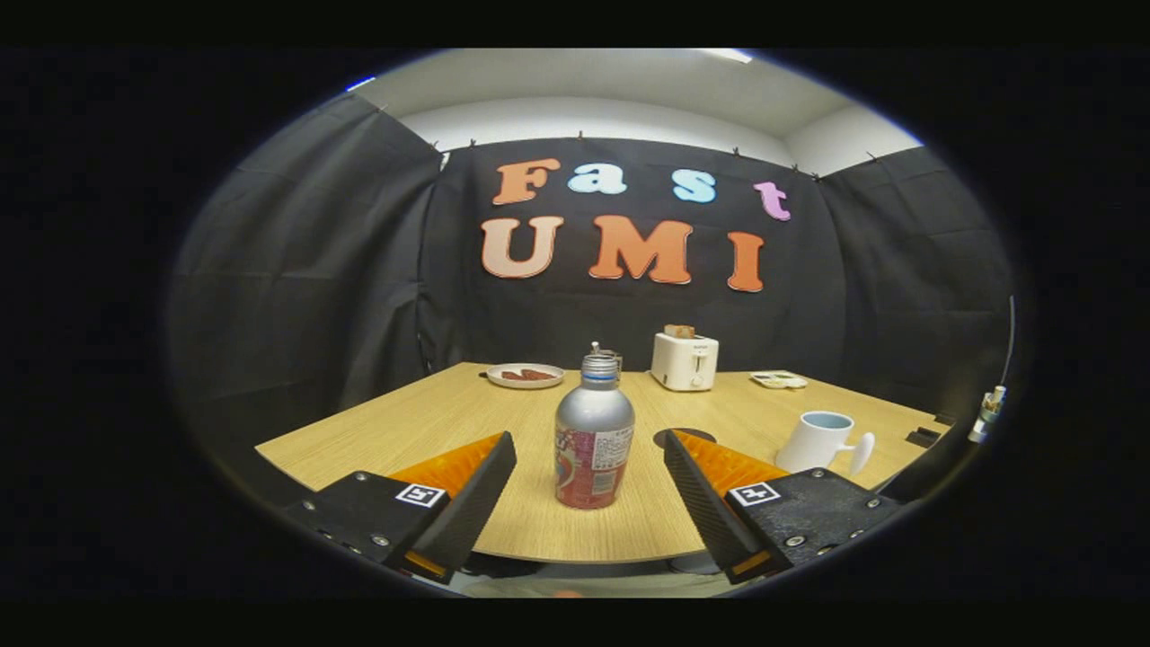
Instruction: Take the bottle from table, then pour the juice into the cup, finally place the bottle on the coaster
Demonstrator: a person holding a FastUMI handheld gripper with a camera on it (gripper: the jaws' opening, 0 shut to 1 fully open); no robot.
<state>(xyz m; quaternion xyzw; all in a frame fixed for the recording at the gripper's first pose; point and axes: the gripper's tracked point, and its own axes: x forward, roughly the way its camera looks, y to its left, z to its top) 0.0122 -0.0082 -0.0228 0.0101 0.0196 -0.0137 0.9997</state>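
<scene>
The bottle [594,433] stands upright on the table [431,418], its long axis vertical, directly ahead of the gripper [590,499] and centred on the gap between the two fingers. The fingers are spread wide and hold nothing; each is clear of the bottle wall, with open table visible on both sides of the bottle. The bottle base lies roughly level with the fingertips, so the body appears to be at the mouth of the gap, not yet deep between the pads. Judged from this alignment, the coming move is a straight advance along the finger axis, then closure on the lower body. The cup [822,441] stands on the table beyond the right-hand finger, well apart from the bottle. A dark round disc, probably the coaster [669,437], lies just behind that finger's tip, partly hidden. A toaster [685,360] and a plate [525,375] sit at the far edge.
</scene>
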